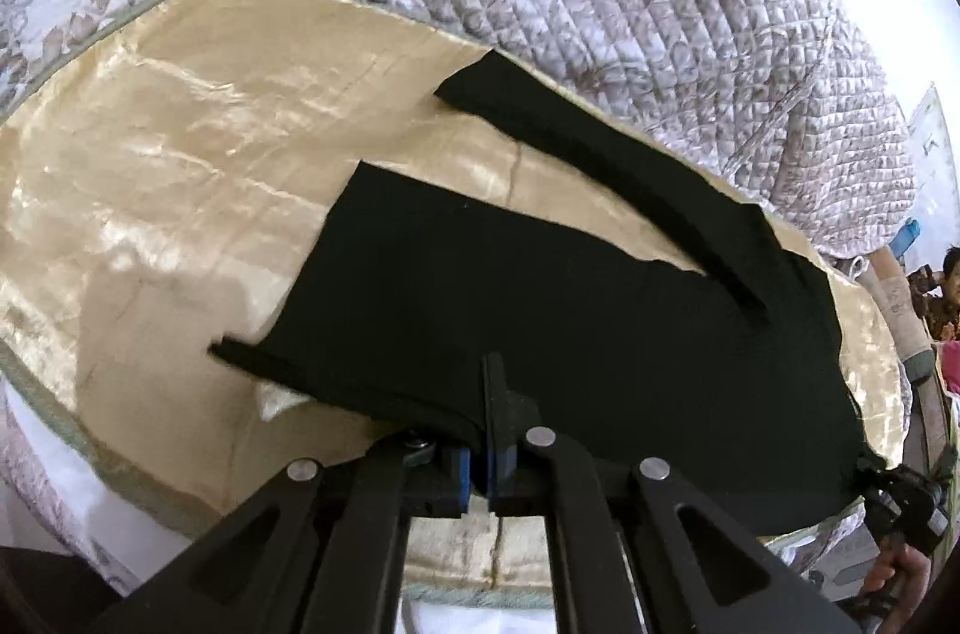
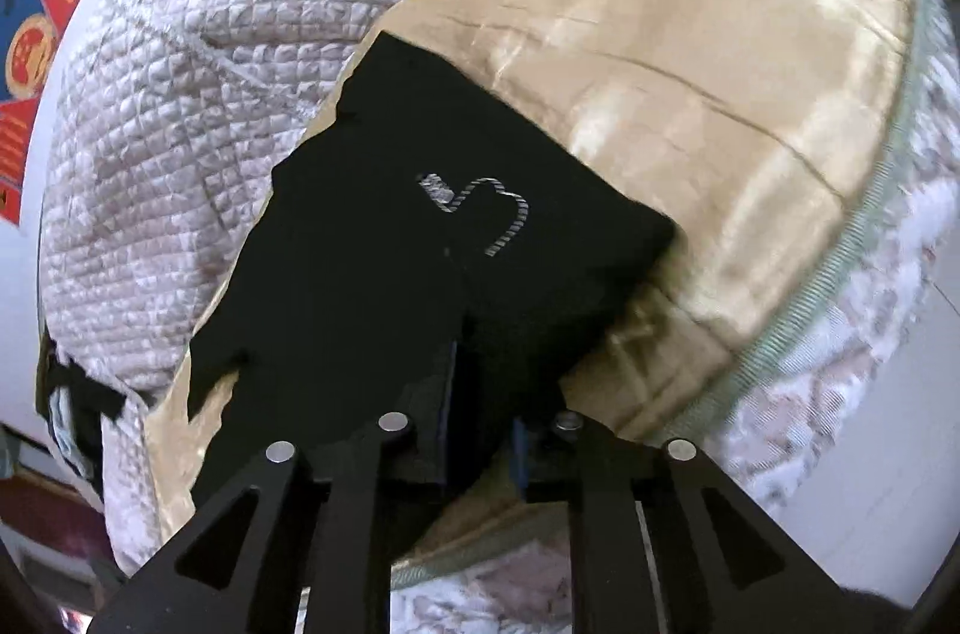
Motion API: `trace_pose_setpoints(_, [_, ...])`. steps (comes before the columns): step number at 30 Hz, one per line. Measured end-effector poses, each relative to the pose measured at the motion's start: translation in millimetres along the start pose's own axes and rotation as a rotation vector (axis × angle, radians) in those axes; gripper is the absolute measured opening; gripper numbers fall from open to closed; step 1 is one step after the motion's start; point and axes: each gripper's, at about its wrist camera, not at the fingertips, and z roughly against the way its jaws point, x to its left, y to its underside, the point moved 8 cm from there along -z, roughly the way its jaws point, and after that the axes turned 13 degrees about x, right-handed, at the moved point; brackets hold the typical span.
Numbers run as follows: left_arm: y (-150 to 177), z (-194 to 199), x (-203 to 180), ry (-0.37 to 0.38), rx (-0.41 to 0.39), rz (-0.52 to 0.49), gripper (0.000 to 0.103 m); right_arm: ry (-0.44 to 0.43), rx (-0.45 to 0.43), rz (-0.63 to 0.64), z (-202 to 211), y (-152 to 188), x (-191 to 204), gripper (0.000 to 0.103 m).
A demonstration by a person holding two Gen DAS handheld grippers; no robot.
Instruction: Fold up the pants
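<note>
On the gold satin bedspread [image 1: 180,166], I see the black pants [image 1: 540,286] lying flat with both legs stretched away from my left gripper [image 1: 489,430]. Its jaws are pressed together, pinching the near edge of the pants between blue pads. Only this left view shows the legs apart in a V, my right gripper [image 1: 906,502] at the cloth's far corner, and a bystander at the frame's right margin. Only the right view shows the striped drawcord [image 2: 501,214] looped on the waist area. There my right gripper [image 2: 480,430] has its jaws slightly parted, with pants cloth bunched between them; I cannot tell whether the pads press it. A quilted floral comforter [image 2: 180,124] is heaped beyond the pants.
</note>
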Motion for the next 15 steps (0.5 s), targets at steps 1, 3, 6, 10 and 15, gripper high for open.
trace_pose_setpoints(1, [1,3,3,-0.013,-0.003,0.01,0.009,0.022,-0.034,-0.013,9,0,-4,0.025])
trace_pose_setpoints(3, [3,11,13,-0.045,-0.021,0.037,0.01,0.081,-0.126,-0.052,34,-2,-15,0.031])
trace_pose_setpoints(6, [2,24,26,-0.087,-0.052,0.079,0.01,0.169,-0.262,-0.075,68,-7,-28,0.031])
trace_pose_setpoints(10, [-11,39,21,-0.155,-0.112,0.057,0.01,0.158,-0.242,0.093,61,-16,5,0.031])
trace_pose_setpoints(15, [-38,42,-18,-0.094,-0.155,-0.04,0.011,0.214,-0.105,0.417,3,-11,74,0.031])
